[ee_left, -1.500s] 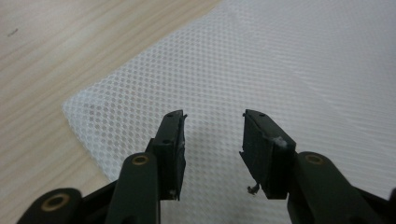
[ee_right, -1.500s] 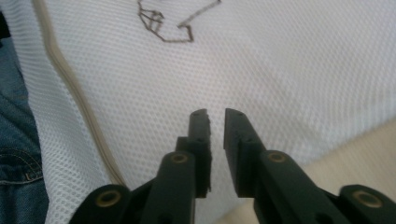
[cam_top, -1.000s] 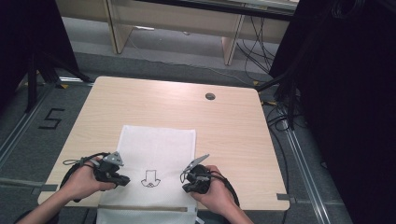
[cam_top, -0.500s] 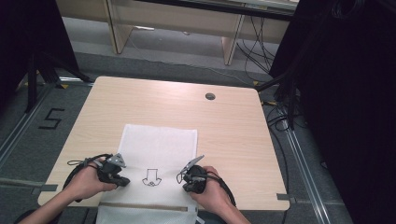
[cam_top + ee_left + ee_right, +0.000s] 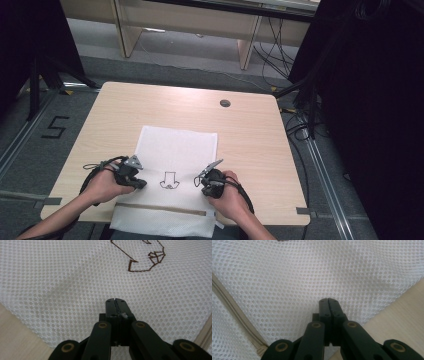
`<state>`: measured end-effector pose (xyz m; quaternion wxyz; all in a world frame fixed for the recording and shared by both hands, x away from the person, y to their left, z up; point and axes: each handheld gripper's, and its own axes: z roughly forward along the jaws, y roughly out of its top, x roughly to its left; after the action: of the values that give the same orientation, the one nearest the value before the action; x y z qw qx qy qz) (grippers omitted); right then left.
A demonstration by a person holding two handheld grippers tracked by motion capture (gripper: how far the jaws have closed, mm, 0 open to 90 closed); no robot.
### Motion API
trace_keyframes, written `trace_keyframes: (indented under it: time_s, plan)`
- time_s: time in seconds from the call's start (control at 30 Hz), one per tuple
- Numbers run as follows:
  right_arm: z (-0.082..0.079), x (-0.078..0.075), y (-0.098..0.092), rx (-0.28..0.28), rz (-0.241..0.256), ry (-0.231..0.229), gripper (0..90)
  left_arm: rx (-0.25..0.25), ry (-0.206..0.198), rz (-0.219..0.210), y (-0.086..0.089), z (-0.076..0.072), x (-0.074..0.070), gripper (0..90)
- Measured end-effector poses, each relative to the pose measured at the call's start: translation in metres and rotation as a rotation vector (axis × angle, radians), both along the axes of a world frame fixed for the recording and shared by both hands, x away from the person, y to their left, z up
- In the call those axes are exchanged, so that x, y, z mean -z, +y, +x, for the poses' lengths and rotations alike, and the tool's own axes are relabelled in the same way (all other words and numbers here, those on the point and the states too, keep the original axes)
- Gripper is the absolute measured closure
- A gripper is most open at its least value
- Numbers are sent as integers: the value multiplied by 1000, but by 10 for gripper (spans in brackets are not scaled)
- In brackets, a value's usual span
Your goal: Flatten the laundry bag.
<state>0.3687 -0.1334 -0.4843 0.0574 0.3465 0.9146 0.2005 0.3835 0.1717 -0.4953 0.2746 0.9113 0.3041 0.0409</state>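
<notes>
We had the white mesh bag (image 5: pixel 176 165) lying flat on the near half of the wooden table (image 5: pixel 150 107), its zipper (image 5: pixel 160 209) end hanging over the near edge, brown outline print (image 5: pixel 170 180) facing up. Left gripper (image 5: pixel 117 302) sat on the bag's left side and right gripper (image 5: pixel 328 302) on its right side, near the zipper. Both had jaws pressed together; we couldn't tell if any mesh was pinched between them.

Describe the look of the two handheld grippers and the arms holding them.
Both the left gripper and the right gripper are black with a grey three-cornered plate on top. Black cables loop from each. Up close, the jaws are flat black bars on linkages with brass-coloured pivot pins. Forearms are bare, no sleeves visible.
</notes>
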Motion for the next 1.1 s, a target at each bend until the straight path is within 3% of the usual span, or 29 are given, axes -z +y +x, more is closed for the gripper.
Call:
trace_keyframes:
  time_s: [0.4,0.47,0.5,0.67,0.7,0.87,0.93,1.07,1.1]
  plan:
    - [22,-1,-10,69,-28,-31,900,-19,-32,14,-15,22,0,887]
    - [26,-1,-11,79,-30,-34,900,-23,-46,11,-15,24,0,886]
    - [26,-1,-10,99,-30,-24,900,-57,-46,-19,-17,23,2,886]
    - [34,-1,-10,106,-43,-57,879,-65,-53,-19,-18,26,3,880]
    - [34,-1,-10,119,-37,-53,874,-76,-86,-28,-19,25,4,878]
    - [32,-8,-14,135,9,-79,900,-74,-106,-26,-18,22,4,823]
    - [27,-17,-18,130,35,-111,900,-63,-109,-25,-17,18,1,825]
    - [12,-22,-24,108,40,-76,900,-38,-101,-32,-15,6,-5,833]
    - [6,-18,-26,95,24,-37,900,-31,-87,-12,-12,2,-5,835]
